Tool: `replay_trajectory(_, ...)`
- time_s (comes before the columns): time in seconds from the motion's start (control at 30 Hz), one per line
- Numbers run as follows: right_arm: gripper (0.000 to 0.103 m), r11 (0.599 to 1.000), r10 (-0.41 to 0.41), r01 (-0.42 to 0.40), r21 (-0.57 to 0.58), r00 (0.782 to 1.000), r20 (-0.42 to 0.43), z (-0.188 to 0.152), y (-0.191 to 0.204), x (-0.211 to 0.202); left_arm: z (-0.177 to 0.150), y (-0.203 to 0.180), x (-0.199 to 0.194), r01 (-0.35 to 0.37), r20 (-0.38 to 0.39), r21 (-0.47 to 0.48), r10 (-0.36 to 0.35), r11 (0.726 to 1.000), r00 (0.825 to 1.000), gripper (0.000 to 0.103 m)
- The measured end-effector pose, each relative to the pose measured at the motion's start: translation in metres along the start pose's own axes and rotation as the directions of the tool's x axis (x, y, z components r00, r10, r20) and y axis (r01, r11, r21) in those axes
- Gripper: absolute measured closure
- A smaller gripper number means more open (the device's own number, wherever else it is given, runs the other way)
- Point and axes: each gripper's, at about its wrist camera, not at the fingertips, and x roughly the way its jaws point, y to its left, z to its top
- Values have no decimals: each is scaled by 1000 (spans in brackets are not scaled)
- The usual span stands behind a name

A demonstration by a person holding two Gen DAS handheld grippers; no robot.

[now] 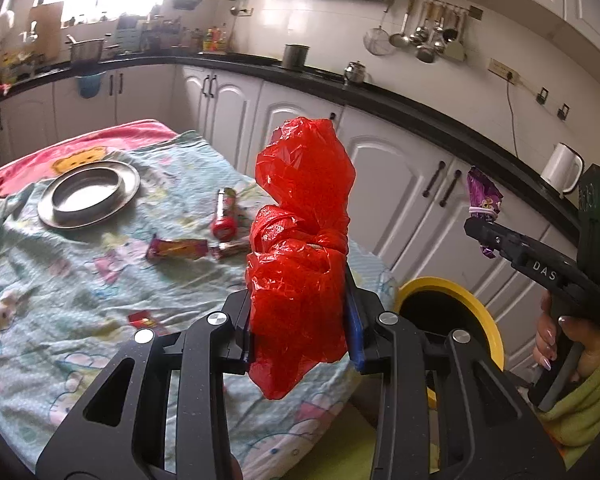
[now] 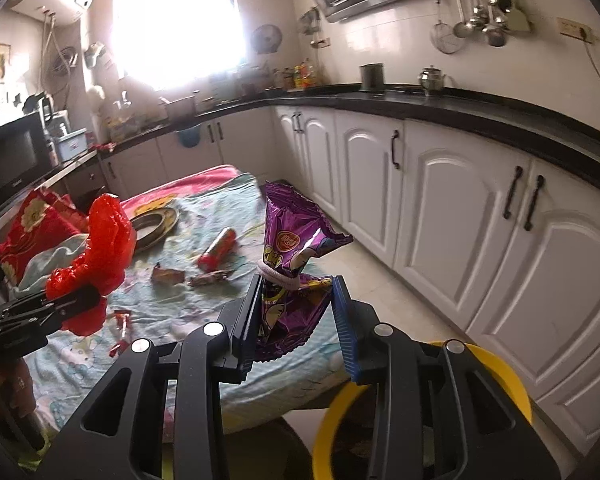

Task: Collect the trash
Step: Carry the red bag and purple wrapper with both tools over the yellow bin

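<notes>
The left gripper (image 1: 300,312) squeezes a crinkly red plastic bag (image 1: 300,248). The right gripper (image 2: 296,320) squeezes a purple snack bag (image 2: 296,248) tied with a white band. Both hang over the near edge of the table cloth (image 1: 80,280). A yellow bin (image 1: 480,312) sits just right of it. Farther off lie wrappers (image 1: 176,249), a red tube (image 1: 225,216) and a metal plate (image 1: 88,194).
</notes>
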Motion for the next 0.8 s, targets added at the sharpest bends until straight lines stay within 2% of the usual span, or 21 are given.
replay_trajectory(0.37, 70, 995, -76, 75, 59, 997, 15, -10, -40, -21, -5, -42, 21, 65, -41, 75, -62, 995, 997, 76)
replay_trajectory(0.8, 70, 983, -156, 157, 96, 988, -12, -41, -82, -39, -18, -92, 45, 135, -102, 163, -119, 977, 988, 76)
